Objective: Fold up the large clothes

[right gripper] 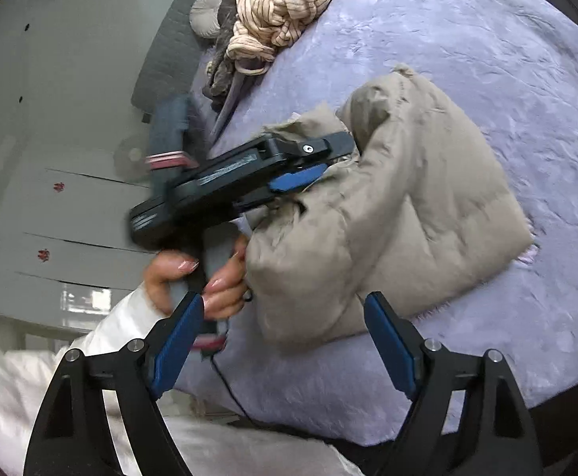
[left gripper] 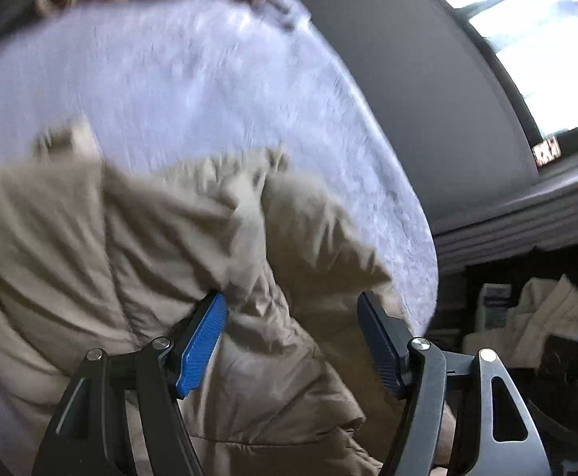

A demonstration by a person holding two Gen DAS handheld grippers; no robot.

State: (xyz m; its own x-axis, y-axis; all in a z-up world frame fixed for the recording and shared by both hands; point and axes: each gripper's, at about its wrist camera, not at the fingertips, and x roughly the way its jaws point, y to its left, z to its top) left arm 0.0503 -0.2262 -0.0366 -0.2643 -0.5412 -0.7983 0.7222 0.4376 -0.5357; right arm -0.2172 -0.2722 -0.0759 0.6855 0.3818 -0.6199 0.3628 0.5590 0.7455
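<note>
The beige puffer jacket (right gripper: 400,214) lay bunched on the lilac blanket (right gripper: 487,59), ahead of the right gripper (right gripper: 285,341), jaws wide and empty; left gripper (left gripper: 289,341) (also open) straddled a fold, wanting a deeper bite

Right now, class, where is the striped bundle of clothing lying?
In the right wrist view the striped bundle lies at the top, at the far edge of the lilac blanket, beyond the beige puffer jacket.

Both wrist views angled down, close over the same beige jacket (left gripper: 169,246) on lilac bedspread (right gripper: 487,79).
</note>
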